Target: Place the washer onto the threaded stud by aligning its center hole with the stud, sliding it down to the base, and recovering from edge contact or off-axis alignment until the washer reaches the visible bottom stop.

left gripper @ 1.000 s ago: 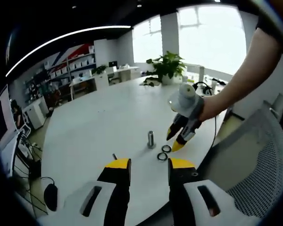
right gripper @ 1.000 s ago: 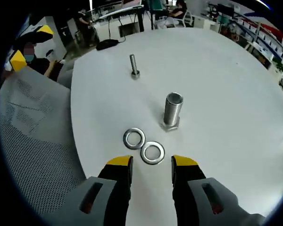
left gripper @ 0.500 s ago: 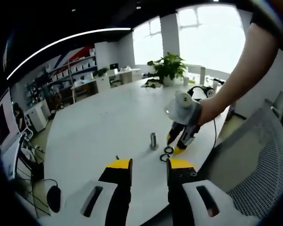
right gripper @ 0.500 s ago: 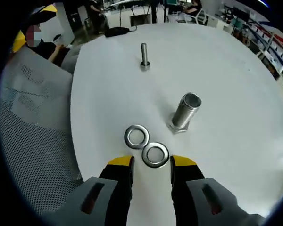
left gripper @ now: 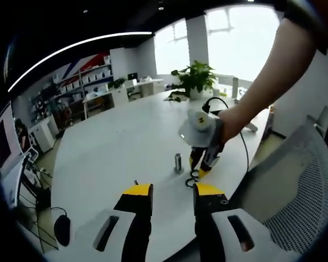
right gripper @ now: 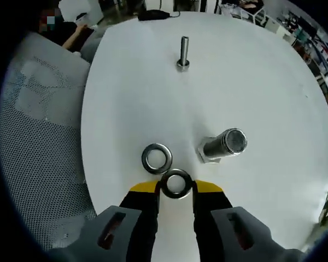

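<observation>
In the right gripper view, one steel washer [right gripper: 176, 184] lies on the white table [right gripper: 131, 98] between the yellow tips of my right gripper [right gripper: 175, 189], which touch both its edges. A second washer [right gripper: 157, 156] lies just beyond it to the left. The thick threaded stud [right gripper: 223, 146] stands on its hex base to the right of the washers, apart from them. In the left gripper view, the right gripper [left gripper: 197, 169] points down beside the stud [left gripper: 178, 162]. My left gripper [left gripper: 173, 191] hangs open near the table's edge, holding nothing.
A thin small bolt [right gripper: 183, 52] stands farther out on the table. A mesh chair [right gripper: 38, 142] is at the table's edge on the left. A black mouse [left gripper: 60, 222], a potted plant [left gripper: 194, 76] and a person's arm [left gripper: 273, 71] are also in view.
My right gripper has come down to the nearer washer and its jaws have narrowed onto it. The view has tipped over the stud. The left gripper has stayed in place.
</observation>
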A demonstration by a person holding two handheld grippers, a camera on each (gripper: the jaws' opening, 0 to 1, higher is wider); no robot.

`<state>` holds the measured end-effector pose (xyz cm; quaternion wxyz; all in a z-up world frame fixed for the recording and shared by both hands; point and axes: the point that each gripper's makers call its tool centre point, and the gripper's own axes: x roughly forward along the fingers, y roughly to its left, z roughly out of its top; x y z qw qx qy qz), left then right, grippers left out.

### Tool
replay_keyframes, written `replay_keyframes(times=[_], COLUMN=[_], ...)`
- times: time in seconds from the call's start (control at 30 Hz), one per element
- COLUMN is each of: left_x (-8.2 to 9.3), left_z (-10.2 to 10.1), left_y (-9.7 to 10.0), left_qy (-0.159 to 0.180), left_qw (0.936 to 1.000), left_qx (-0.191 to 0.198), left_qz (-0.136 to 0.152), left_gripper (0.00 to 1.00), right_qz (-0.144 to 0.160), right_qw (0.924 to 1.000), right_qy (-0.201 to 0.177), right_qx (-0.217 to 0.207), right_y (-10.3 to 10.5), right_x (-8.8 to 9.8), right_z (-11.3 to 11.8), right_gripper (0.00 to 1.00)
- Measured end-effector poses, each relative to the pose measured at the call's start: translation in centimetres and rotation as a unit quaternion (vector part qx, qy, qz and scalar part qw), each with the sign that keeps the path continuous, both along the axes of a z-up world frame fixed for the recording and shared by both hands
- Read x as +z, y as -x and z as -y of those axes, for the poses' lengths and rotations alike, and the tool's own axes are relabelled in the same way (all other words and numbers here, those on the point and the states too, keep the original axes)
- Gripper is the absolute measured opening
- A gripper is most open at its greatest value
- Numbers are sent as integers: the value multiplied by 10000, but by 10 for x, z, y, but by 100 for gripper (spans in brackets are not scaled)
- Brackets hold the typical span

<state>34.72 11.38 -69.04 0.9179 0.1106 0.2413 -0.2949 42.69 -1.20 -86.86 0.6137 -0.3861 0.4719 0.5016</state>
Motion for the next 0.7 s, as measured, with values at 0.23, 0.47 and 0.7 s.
replay_keyframes(times=[0.23, 0.47, 0.7], left_x=[0, -1, 0], left_z=[-1, -1, 0], left_y=[0, 0, 1], left_qy=[35, -40, -50], left_qw=[10000, 10000, 10000], left_qx=[22, -13, -31], left_qz=[-15, 2, 41], left_gripper=[28, 28, 28], right_qz=[-3, 22, 83], right_qw=[10000, 9999, 9993], right_qy=[75, 48, -89], right_qx=[-63, -156, -352], right_y=[0, 0, 0], right_x=[0, 0, 1], right_z=[2, 2, 2], right_gripper=[24, 23, 23])
